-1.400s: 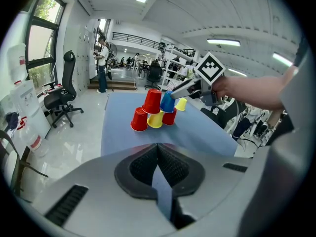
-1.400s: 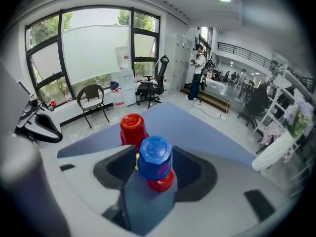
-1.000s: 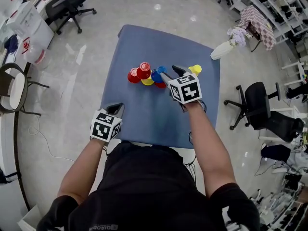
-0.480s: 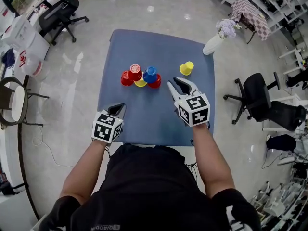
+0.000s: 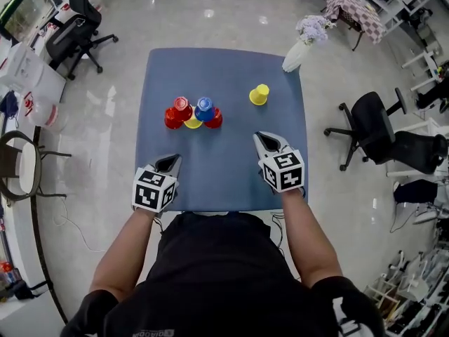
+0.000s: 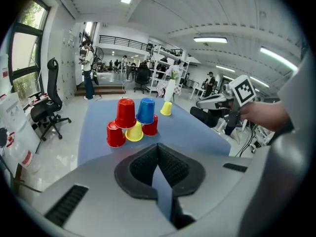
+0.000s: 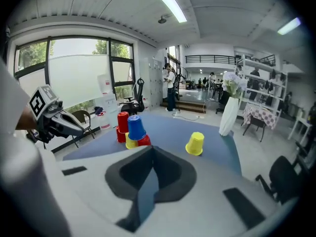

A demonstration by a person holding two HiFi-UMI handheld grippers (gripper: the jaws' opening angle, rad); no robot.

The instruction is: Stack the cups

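On the blue table [image 5: 217,167] stands a pyramid of upturned cups: a red cup [image 5: 170,117], a yellow cup [image 5: 193,123] and a red cup [image 5: 213,119] below, with a red cup [image 5: 182,104] and a blue cup [image 5: 204,105] on top. A lone yellow cup [image 5: 259,95] stands to their right. My right gripper [image 5: 266,140] hovers near the table's front right, away from the cups. Its jaws have just been closing and are shut on nothing. My left gripper [image 5: 168,163] sits shut and empty at the front left. The left gripper view shows the pyramid [image 6: 131,120], the right gripper view the lone yellow cup [image 7: 195,143].
A white vase with flowers [image 5: 295,53] stands on the floor beside the table's far right corner. Office chairs [image 5: 372,135] [image 5: 70,37] stand on the floor to the right and far left. White bins [image 5: 31,76] are at the left.
My right gripper has pulled back from the cups toward the table's front right and its jaws have closed. The blue cup stays on top of the pyramid. The left gripper has hardly shifted.
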